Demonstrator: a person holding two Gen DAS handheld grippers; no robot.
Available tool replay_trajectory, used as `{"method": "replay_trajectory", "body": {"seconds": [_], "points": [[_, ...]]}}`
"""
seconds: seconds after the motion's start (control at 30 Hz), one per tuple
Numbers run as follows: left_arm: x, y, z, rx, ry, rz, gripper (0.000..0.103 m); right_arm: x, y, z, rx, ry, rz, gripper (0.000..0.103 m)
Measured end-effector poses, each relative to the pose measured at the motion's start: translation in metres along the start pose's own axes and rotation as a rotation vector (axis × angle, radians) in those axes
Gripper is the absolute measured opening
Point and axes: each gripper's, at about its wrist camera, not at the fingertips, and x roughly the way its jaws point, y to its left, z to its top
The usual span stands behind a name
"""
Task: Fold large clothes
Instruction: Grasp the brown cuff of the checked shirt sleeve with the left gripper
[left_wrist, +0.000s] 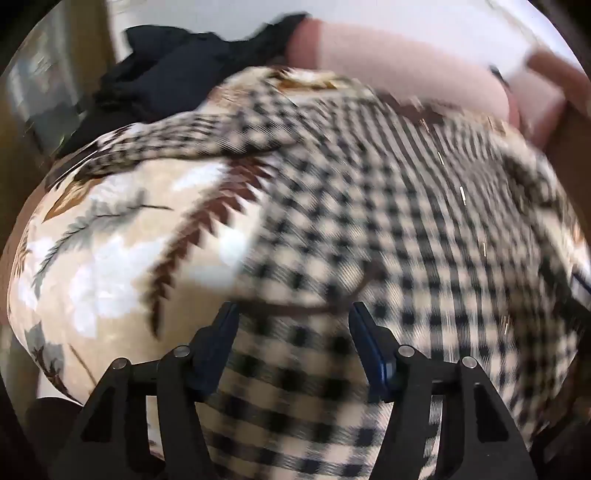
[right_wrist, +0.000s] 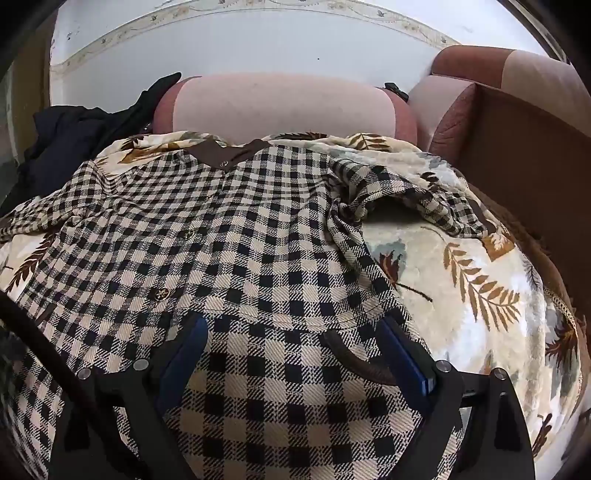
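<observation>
Both my grippers, right (right_wrist: 291, 332) and left (left_wrist: 293, 317), spread wide, holding nothing, hovering over the hem | black-and-cream checked button-up shirt (right_wrist: 240, 240) lies flat on the cream leaf-print plush blanket (right_wrist: 461, 266) | long axis runs away from me, brown collar (right_wrist: 236, 155) at far end by pink sofa cushion (right_wrist: 280, 107) | left view's blurry

Leaf-patterned blanket (right_wrist: 461, 280) under checked shirt (right_wrist: 240, 229); dark garment (right_wrist: 70, 136) at far-left edge.

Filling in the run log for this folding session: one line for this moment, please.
stage: fold not begun | checked shirt: spread on leaf-print blanket | left hand-held gripper: open above shirt | right hand-held gripper: open above hem
</observation>
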Motion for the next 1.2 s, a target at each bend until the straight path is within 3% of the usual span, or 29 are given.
{"method": "replay_trajectory", "body": {"seconds": [0.13,0.37,0.53,0.63,0.7,0.73,0.77,1.0,1.2], "points": [[0.004,0.055,0.036,-0.114,-0.019,0.046,0.071,0.002,0.001,-0.001,-0.008,0.004,-0.007,0.095],[0.049,0.19,0.107,-0.373,-0.065,0.082,0.071,0.009,0.013,-0.013,-0.061,-0.015,-0.045,0.095],[0.097,0.26,0.138,-0.576,-0.007,-0.054,0.071,0.021,0.024,-0.022,-0.114,0.012,-0.104,0.095],[0.112,0.284,0.139,-0.684,0.0,-0.139,0.07,0.021,0.029,-0.022,-0.131,0.012,-0.142,0.095],[0.117,0.299,0.145,-0.743,-0.012,-0.168,0.055,0.023,0.031,-0.023,-0.138,0.015,-0.159,0.095],[0.12,0.305,0.148,-0.755,-0.008,-0.166,0.026,0.023,0.032,-0.023,-0.14,0.017,-0.167,0.095],[0.122,0.311,0.151,-0.759,0.0,-0.159,0.006,0.024,0.032,-0.023,-0.14,0.018,-0.172,0.095],[0.101,0.343,0.163,-0.822,-0.096,-0.062,0.004,0.026,0.031,-0.023,-0.131,0.026,-0.186,0.097],[0.082,0.318,0.175,-0.705,-0.17,0.093,0.004,0.028,0.029,-0.024,-0.127,0.024,-0.185,0.098]]}}
